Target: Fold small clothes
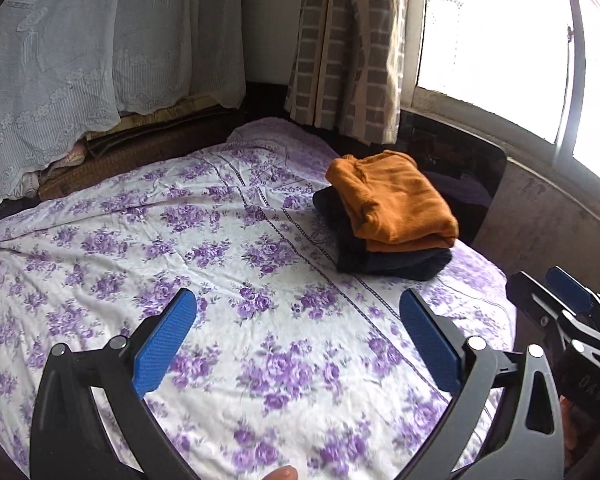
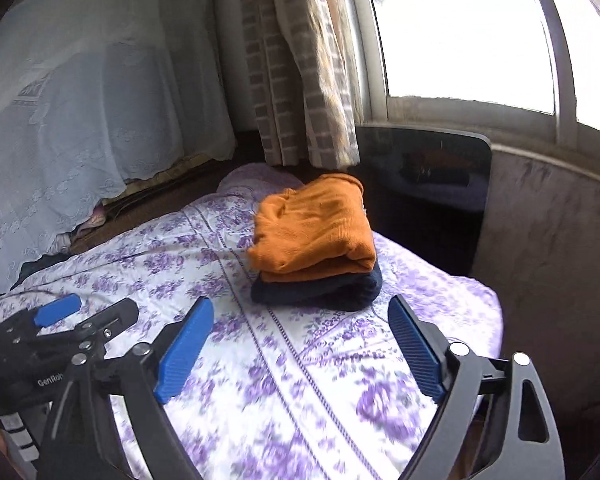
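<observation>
Purple flowers cover the white bed sheet (image 1: 228, 216) that fills most of both views. Closest in, the left gripper (image 1: 298, 318) has its blue pads spread wide apart, with nothing between them but sheet. The right gripper (image 2: 300, 332) is spread wide too, and it holds nothing. Each one hangs over bare sheet.

Farther on sits a small pile of folded clothes. An orange top (image 2: 314, 228) lies on a dark blue piece (image 2: 320, 290). The pile is ahead of both grippers, toward the window side of the bed. It sits almost straight in front of the right gripper, so that one looks nearer. Its long side runs across that view.

No basket or box shows. No unfolded clothes show either, so the next piece must be somewhere out of sight.

Behind the bed hang a lace cloth (image 1: 80, 60) and a checked curtain (image 1: 348, 40).
</observation>
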`<state>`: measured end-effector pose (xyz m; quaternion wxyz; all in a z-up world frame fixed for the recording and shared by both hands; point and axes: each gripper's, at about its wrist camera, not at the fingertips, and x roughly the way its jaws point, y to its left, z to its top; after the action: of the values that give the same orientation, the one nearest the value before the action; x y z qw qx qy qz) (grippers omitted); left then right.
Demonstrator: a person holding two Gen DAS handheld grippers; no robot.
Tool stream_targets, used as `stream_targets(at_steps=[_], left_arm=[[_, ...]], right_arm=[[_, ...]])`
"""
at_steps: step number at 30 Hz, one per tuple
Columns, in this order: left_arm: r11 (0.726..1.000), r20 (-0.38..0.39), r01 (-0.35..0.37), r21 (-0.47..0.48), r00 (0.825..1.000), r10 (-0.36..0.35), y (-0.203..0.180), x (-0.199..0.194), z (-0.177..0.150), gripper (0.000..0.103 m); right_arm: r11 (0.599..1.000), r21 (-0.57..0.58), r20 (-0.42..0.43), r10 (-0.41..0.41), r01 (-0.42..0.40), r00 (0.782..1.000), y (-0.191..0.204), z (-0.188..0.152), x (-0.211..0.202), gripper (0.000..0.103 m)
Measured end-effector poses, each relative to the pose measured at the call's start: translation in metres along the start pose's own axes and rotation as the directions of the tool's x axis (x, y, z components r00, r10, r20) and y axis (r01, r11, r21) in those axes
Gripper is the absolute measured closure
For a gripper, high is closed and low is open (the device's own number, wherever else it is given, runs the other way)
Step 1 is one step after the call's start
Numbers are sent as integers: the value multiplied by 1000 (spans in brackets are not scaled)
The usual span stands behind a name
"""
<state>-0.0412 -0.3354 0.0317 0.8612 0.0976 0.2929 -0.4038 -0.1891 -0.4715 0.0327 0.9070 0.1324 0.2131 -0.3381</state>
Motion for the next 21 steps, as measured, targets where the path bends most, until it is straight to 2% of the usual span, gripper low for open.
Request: stream_targets(at_steps=[4, 9, 12, 17, 21], left_arm=[[1000, 25, 1, 17, 1000, -1, -3, -29, -6, 4], [998, 50, -22, 56, 999, 19, -13, -55, -13, 5], [996, 58, -63, 64, 997, 59, -13, -61, -15, 4], [997, 41, -44, 65, 998, 42, -12, -62, -19, 4], [995, 68, -54, 85, 997, 48, -15, -65, -22, 4]], right_arm=[[1000, 5, 23, 2, -2, 1000, 4, -1, -34, 11], [1000, -23, 28, 10, -9, 1000, 14, -4, -53, 10], [999, -7, 20, 38, -38, 999, 14, -4, -55, 10], [997, -15, 22, 79, -79, 997, 19, -7, -60, 9], [996, -10, 19, 88, -88, 996, 19, -8, -62, 9]])
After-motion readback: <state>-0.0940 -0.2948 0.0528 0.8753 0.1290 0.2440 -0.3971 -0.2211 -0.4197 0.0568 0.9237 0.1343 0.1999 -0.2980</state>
